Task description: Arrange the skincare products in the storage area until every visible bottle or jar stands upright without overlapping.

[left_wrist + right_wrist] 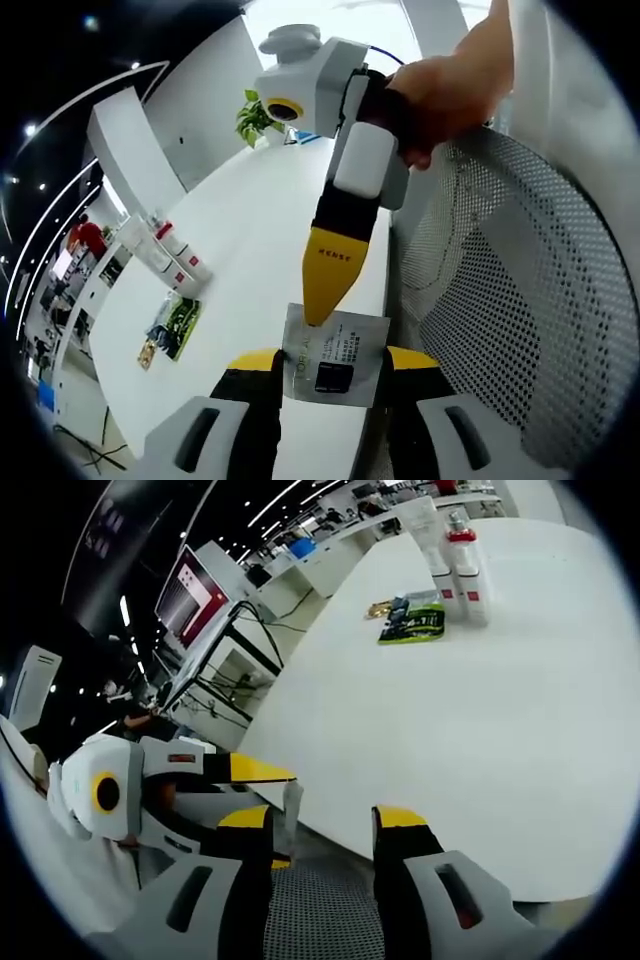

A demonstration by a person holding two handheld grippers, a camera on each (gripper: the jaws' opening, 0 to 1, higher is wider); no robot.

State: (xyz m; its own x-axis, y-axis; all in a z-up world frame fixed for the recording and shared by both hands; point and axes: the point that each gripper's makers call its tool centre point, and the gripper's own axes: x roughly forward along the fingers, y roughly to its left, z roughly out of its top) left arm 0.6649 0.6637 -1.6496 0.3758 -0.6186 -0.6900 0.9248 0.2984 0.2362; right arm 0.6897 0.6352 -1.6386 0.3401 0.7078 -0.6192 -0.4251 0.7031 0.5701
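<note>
Currently your left gripper [330, 372] clamps a flat silver sachet [334, 357] with dark print, held just off the white table [260, 230] edge. Your right gripper [322, 312] touches the sachet's top edge with its yellow tip; its jaws stand apart, holding nothing. Red-capped white bottles [168, 250] stand upright beside a green packet [175, 325], well apart from the sachet.

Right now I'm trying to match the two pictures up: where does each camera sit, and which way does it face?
Left gripper view: rides the left gripper, looking along the white table; its jaws flank a silver sachet, the right gripper's yellow tip on it, a hand behind, mesh chair beside.
Right gripper view: rides the right gripper, at the table's edge, facing across it; the left gripper enters left.
Shared: the table, white bottles, green packet.
</note>
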